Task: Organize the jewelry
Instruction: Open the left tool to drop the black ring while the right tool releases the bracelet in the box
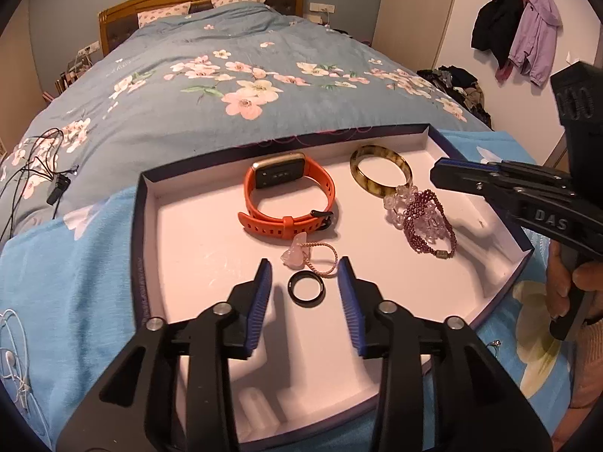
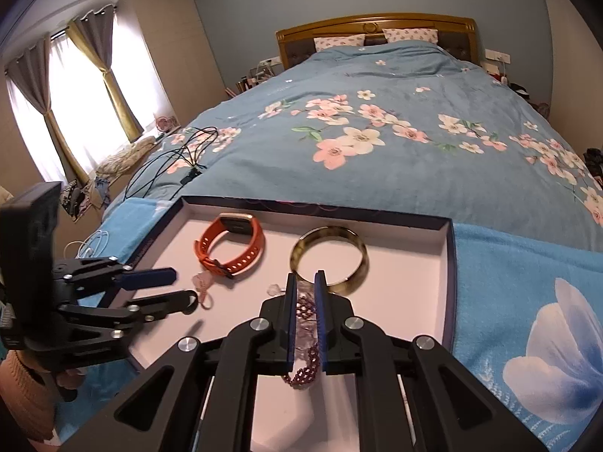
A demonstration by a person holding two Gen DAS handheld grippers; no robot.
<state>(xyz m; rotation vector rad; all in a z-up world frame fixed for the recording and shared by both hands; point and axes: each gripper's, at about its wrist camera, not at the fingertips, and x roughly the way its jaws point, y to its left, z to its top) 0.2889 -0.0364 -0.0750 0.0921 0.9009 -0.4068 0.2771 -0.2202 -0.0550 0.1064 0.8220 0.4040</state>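
Note:
A white-lined box lid point(image 1: 181, 226) lies on the bed and holds the jewelry. My left gripper point(image 1: 304, 268) is open just above a black ring point(image 1: 306, 288), which lies between its fingers. Beyond it are a pink stone charm on a cord point(image 1: 297, 256), an orange watch point(image 1: 290, 196), an amber bangle point(image 1: 380, 173), a clear bead bracelet point(image 1: 399, 197) and a dark red bead bracelet point(image 1: 429, 222). My right gripper point(image 2: 304, 282) hovers over the bead bracelets point(image 2: 305, 310), its jaws narrowly apart; the bangle point(image 2: 328, 256) lies just ahead of it. The watch point(image 2: 233, 248) lies to its left.
The lid point(image 2: 448, 263) rests on a light blue flowered cloth point(image 2: 527, 301) over the blue floral quilt point(image 1: 226, 75). Black cables point(image 1: 41, 162) lie on the quilt to the left. White earphones point(image 1: 15, 358) lie at the left edge. Coats point(image 1: 516, 34) hang on the right wall.

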